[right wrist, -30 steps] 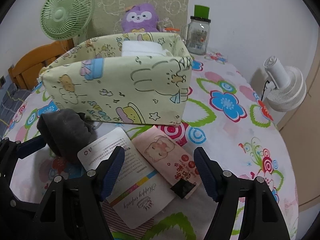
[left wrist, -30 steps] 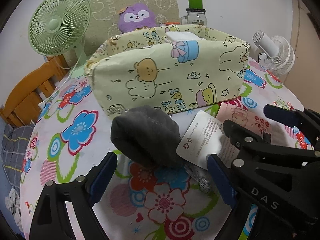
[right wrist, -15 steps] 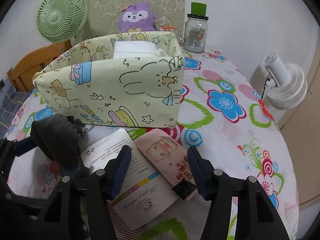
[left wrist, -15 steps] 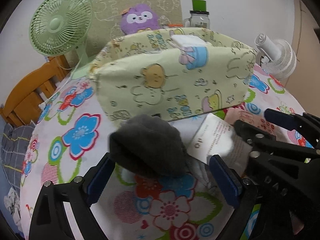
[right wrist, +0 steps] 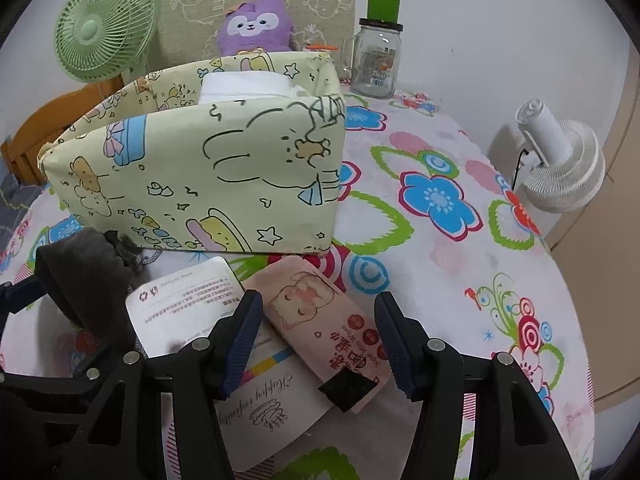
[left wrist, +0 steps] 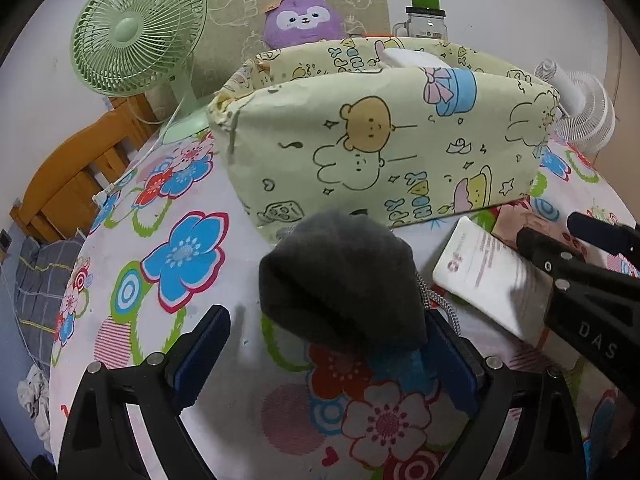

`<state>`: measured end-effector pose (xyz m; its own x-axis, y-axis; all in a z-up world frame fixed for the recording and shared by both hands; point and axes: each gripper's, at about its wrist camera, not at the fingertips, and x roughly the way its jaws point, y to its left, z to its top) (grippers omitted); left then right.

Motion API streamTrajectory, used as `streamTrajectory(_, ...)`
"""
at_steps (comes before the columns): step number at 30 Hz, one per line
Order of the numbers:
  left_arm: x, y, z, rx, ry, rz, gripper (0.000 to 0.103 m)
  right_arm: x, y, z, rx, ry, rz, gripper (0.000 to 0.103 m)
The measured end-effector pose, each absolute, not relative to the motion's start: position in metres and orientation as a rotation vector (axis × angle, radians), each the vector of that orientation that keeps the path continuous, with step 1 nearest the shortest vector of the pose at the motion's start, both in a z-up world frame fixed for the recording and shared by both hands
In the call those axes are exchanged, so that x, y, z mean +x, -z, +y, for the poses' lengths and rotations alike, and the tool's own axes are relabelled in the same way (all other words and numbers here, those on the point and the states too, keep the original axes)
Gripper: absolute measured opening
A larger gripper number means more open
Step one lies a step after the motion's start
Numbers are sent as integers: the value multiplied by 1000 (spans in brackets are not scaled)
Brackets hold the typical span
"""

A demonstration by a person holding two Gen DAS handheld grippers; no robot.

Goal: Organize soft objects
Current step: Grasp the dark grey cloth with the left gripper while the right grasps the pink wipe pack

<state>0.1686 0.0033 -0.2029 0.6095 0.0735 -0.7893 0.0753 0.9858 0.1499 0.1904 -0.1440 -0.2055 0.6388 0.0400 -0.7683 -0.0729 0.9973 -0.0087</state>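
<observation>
Left tool (left wrist: 324, 354) open, straddling grey pouch (left wrist: 340, 280) at surface's near edge. Right tool (right wrist: 316, 344) open over pink pack (right wrist: 324, 320), jaws just narrowed. Bin (left wrist: 380, 140) lies straight behind both.

The fabric box (right wrist: 200, 176) stood as a wall straight ahead, its open top partly filled by a white bundle (right wrist: 244, 86). The gray pouch (left wrist: 340, 280), white packet (right wrist: 184, 304) and pink packet (right wrist: 320, 320) crowded the desk (right wrist: 440, 280) in front. Clear cloth ran to the right, up to the white fan (right wrist: 560, 168) and jar (right wrist: 376, 60). The green fan (left wrist: 140, 36) blocked the far left.
</observation>
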Motion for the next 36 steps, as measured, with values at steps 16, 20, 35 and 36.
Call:
streamTrajectory(16, 163, 199, -16, 192, 64, 853, 46, 188, 211, -133, -77, -88, 891, 47)
streamTrajectory(20, 157, 197, -13, 183, 63, 861, 43, 181, 209, -130, -66, -117, 884, 44)
streamTrajectory(35, 117, 168, -11, 193, 48, 801, 40, 137, 167, -115, -62, -143, 777, 43)
streamTrajectory(36, 114, 165, -10, 195, 45, 793, 40, 135, 164, -114, -64, -143, 771, 43)
